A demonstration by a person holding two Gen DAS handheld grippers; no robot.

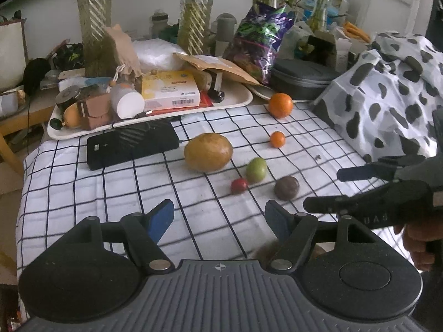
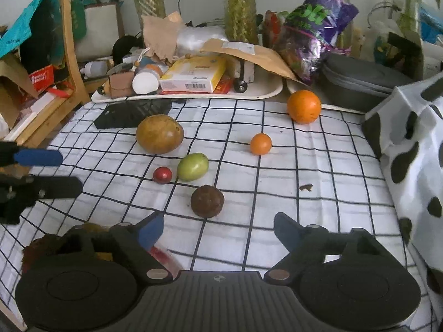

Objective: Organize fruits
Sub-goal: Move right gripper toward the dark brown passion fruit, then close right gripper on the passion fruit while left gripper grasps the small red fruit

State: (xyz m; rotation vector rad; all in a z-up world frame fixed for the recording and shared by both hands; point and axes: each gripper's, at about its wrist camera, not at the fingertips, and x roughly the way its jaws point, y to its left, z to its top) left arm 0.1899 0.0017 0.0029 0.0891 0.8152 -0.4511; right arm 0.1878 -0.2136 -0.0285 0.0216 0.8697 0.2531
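Fruits are spread on the checked cloth mid-table: a big yellow-brown mango, a green fruit, a small red fruit, a dark brown round fruit, a small orange and a large orange. The mango's long axis is seen running roughly left-right, w/ its stem end toward the right in the right wrist view; the green fruit is tilted the same way, right end slightly higher. Red fruit sits just beside the green one; brown fruit lies near both, closer to the cameras. Oranges are well apart, farther back-right.

Only the right wrist view shows a red-and-yellowish item under the right gripper's left finger, partly hidden, type unclear. Only the left wrist view shows a hand on the right gripper's handle. A brownish blur near the left gripper's right finger can't be identified.

Both grippers are seen released, jaws apart, nothing between them. A cluttered tray lies behind; a spotted cloth at right.
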